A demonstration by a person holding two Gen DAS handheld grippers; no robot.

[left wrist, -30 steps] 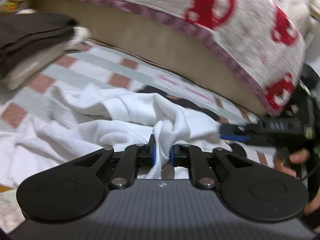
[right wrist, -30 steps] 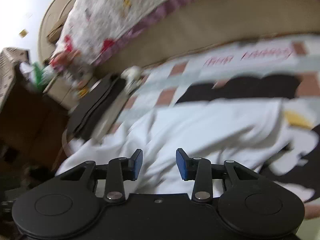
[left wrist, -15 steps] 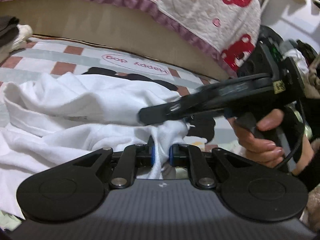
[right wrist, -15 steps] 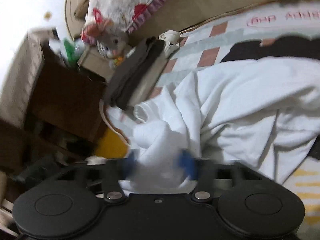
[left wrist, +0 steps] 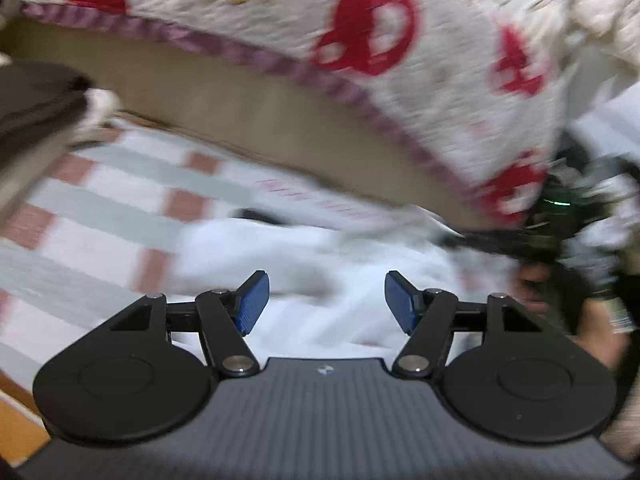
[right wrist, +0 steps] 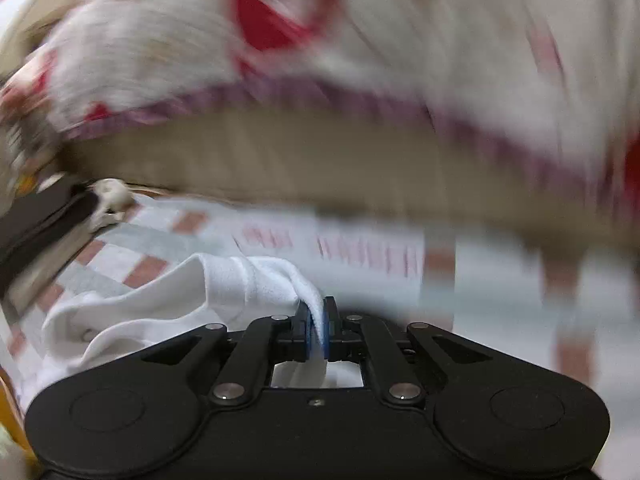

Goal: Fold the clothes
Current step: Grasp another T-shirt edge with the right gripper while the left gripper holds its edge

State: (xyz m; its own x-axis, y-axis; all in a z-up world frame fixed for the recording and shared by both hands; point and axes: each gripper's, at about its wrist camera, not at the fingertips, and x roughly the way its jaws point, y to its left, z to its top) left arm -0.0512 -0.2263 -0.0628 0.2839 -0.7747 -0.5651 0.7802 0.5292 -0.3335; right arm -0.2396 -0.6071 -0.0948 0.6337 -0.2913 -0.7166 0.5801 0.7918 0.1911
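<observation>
Two grippers, one garment: the right has it, the left has let go.

The right gripper (right wrist: 316,328) is clenched on a fold of the white garment (right wrist: 168,300), its jaws having just closed on the cloth, probably to carry that edge across for a fold. The left gripper (left wrist: 326,304) stands released, its jaws having just opened; nothing lies between its pads (left wrist: 252,300), and the garment (left wrist: 304,256) lies on the bed (left wrist: 100,208) just beyond them. A folded dark stack (left wrist: 32,108) sits far left. Behind runs a red-patterned quilt (left wrist: 360,20).
</observation>
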